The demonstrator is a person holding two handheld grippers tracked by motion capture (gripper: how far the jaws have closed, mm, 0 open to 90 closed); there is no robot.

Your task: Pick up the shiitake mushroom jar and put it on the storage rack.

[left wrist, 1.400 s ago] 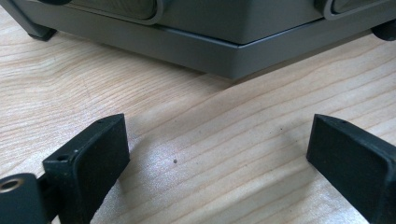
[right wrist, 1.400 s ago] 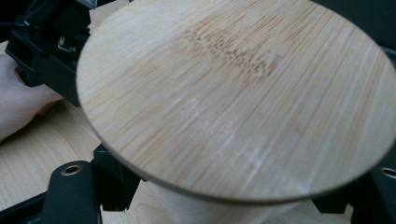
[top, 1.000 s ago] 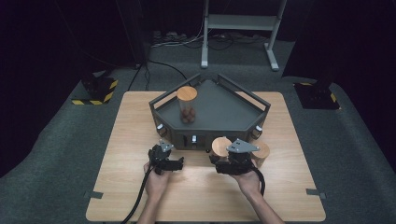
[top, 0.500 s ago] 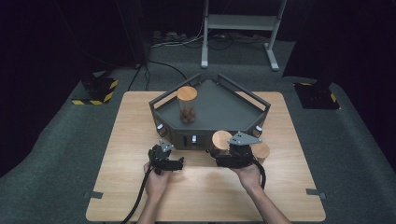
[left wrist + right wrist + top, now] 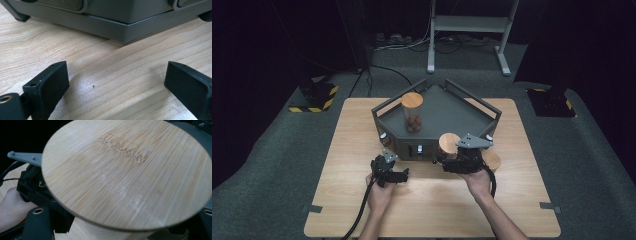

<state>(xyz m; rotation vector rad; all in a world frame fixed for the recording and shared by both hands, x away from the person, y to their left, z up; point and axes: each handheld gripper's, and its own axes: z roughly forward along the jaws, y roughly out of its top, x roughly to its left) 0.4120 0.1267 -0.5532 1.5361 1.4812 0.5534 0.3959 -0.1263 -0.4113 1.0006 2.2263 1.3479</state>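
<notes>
— Two jars with wooden lids?

— Yes. One jar sits right of centre in the high view, clamped in the right hand-held gripper at the tray's front edge; its lid fills the right gripper view. It is higher than a second ago. No writing is readable on it.

— And the other?

— A second jar, holding brown pieces, stands inside the grey tray. A loose wooden lid lies just right of the held jar.

— The left?

— The left hand-held gripper, unmoved, rests on the pale wooden table, jaws apart on nothing. Grey carpet surrounds the table; the room beyond is dark.
</notes>
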